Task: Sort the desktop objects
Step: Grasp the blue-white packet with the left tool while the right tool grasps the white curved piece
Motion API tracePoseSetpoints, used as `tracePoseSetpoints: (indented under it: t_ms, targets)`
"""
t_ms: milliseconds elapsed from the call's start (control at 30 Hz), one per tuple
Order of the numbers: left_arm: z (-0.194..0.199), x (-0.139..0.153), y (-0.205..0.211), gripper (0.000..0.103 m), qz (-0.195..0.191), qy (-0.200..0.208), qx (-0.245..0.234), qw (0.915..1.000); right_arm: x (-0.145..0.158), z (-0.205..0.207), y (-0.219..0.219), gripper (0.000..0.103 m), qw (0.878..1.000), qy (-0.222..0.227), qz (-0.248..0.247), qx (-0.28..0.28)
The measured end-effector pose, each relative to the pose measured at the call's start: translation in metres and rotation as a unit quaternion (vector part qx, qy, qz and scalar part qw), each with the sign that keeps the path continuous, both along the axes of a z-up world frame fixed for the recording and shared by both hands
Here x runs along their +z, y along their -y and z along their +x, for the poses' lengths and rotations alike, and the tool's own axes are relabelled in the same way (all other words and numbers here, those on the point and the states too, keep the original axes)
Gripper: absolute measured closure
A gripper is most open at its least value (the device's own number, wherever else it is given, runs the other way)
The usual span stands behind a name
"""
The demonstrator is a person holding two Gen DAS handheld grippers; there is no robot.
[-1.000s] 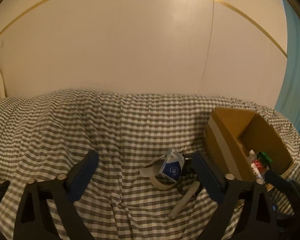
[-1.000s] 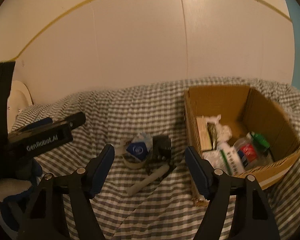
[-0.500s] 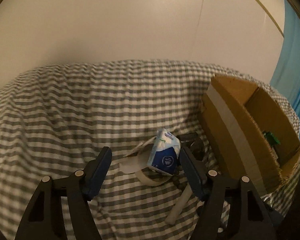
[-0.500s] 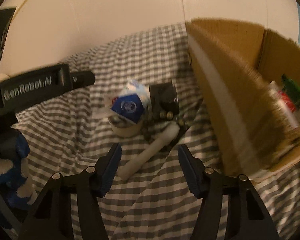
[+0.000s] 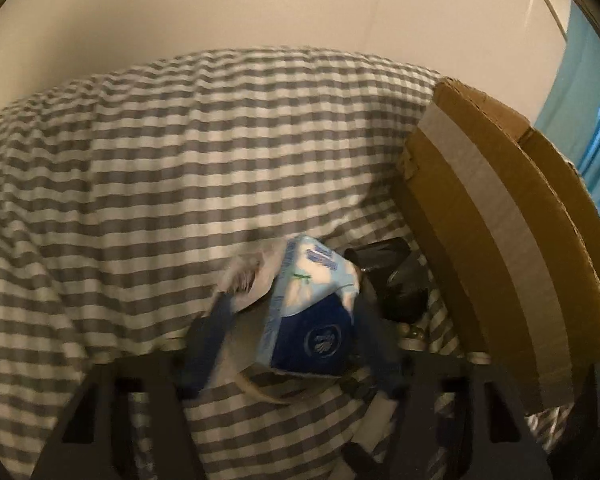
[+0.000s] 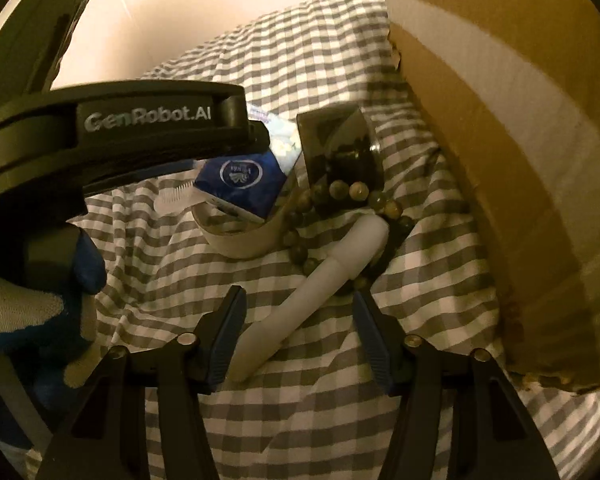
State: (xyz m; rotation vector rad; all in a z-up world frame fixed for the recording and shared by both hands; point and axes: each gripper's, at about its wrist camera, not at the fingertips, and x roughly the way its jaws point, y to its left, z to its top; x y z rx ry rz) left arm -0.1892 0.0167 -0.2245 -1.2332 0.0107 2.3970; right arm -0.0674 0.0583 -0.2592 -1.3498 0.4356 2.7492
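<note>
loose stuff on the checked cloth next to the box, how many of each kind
tissue pack: 1
tape roll: 1
bead bracelet: 1
white tube: 1
black box-shaped item: 1
total: 5

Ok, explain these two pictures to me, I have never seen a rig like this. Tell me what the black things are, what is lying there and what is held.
There is no robot here. A person holds a pair of black tongs in each hand, and each pair carries a wide-angle camera looking along its fingers. One picture is from the left tongs, the other from the right tongs, where the gloved hand holding the left pair also shows. On the checked cloth lie a blue tissue pack, a tape roll, a bead bracelet, a dark box and a white tube, beside a cardboard box. Both pairs have just been closing, the left around the tissue pack and the right around the tube. Neither seems to grip yet.
</note>
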Motion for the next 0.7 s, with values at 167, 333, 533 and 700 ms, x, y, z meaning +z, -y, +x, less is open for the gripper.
tracePoseSetpoints:
  t_ms: [167, 333, 533, 700]
  targets:
    - [-0.008, -0.01, -0.01, 0.064, 0.004, 0.015, -0.018, 0.9997, -0.01, -0.005, 0.005, 0.059, 1.0, 0.015, -0.002, 0.008]
    - [-0.012, -0.015, -0.009, 0.067, 0.015, 0.024, -0.015, 0.9995, -0.014, -0.008, 0.004, 0.07, 1.0, 0.023, -0.009, 0.014]
    - [-0.001, -0.003, -0.002, 0.085, 0.023, 0.017, -0.005, 0.9996, -0.005, 0.003, 0.002, 0.098, 1.0, 0.011, 0.001, 0.021]
    - [0.011, 0.013, 0.007, 0.086, 0.017, -0.003, 0.009, 0.9998, 0.012, 0.019, -0.001, 0.098, 1.0, -0.012, 0.015, 0.024]
